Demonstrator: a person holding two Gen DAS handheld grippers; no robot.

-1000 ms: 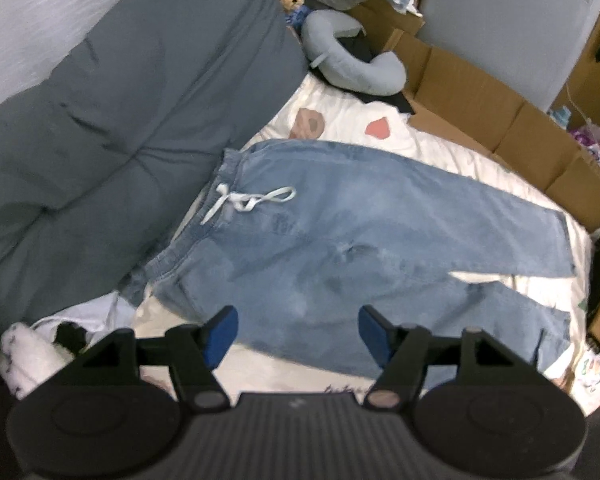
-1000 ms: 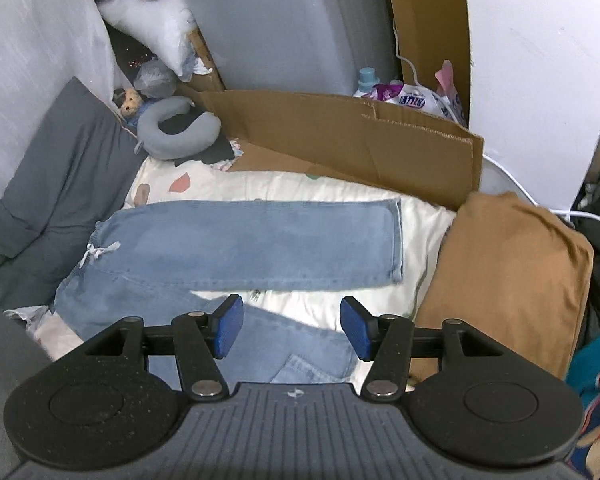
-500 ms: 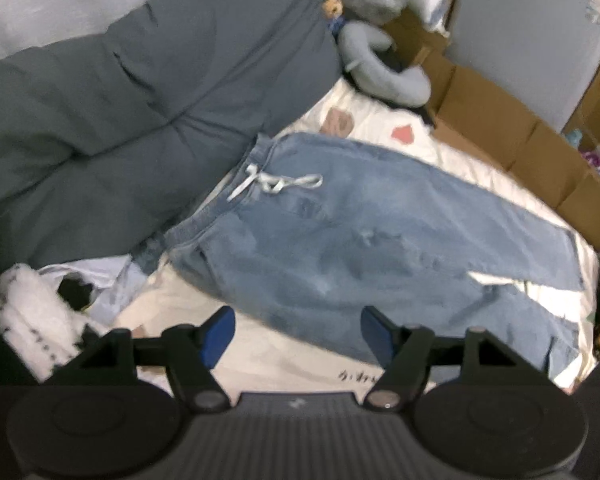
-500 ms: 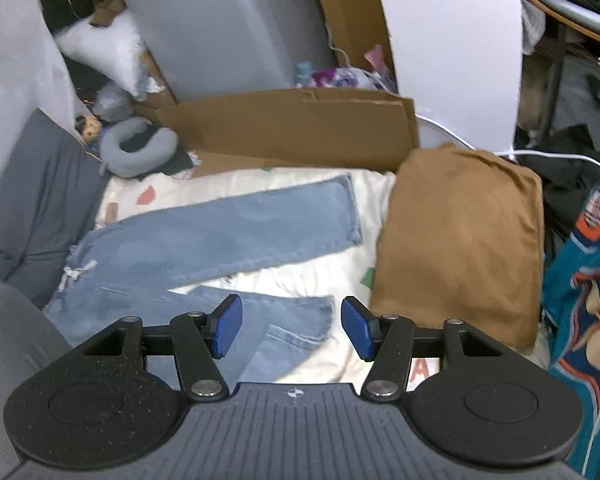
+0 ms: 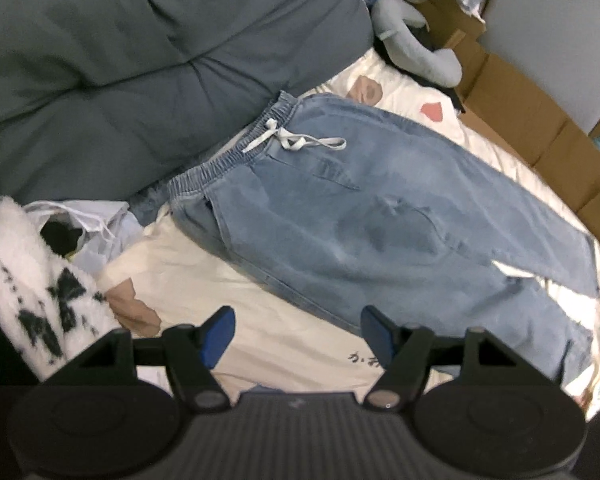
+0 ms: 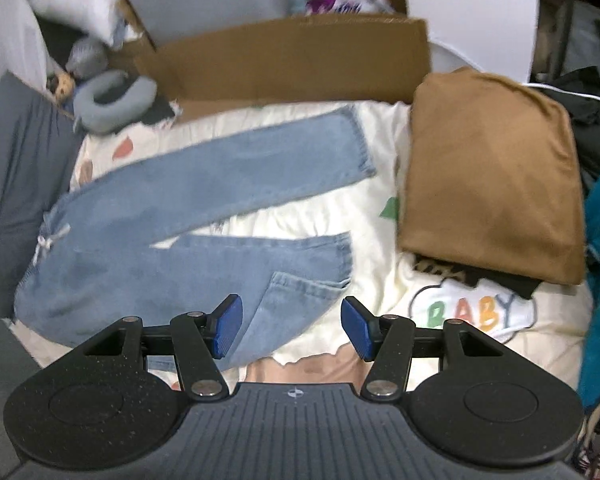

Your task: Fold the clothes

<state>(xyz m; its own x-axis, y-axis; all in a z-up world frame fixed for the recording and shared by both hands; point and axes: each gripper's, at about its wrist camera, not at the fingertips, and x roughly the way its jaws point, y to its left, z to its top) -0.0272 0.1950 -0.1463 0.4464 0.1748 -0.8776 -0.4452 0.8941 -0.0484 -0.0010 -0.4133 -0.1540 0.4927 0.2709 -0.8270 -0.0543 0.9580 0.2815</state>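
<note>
While both the left claw point(image 5: 296, 330) and right claw point(image 6: 292, 326) gape empty above the jeans point(image 5: 380, 216) spread on the bed point(image 5: 260, 320), only the right view shows the folded brown garment point(image 6: 492, 172) beside their hems, seemingly atop darker clothes.

The jeans point(image 5: 380, 216) lie spread on the bed point(image 5: 228, 280), waistband against the cushion point(image 5: 140, 80); the folded pile point(image 6: 492, 168) sits beyond the leg ends, cardboard point(image 6: 292, 60) behind.
</note>
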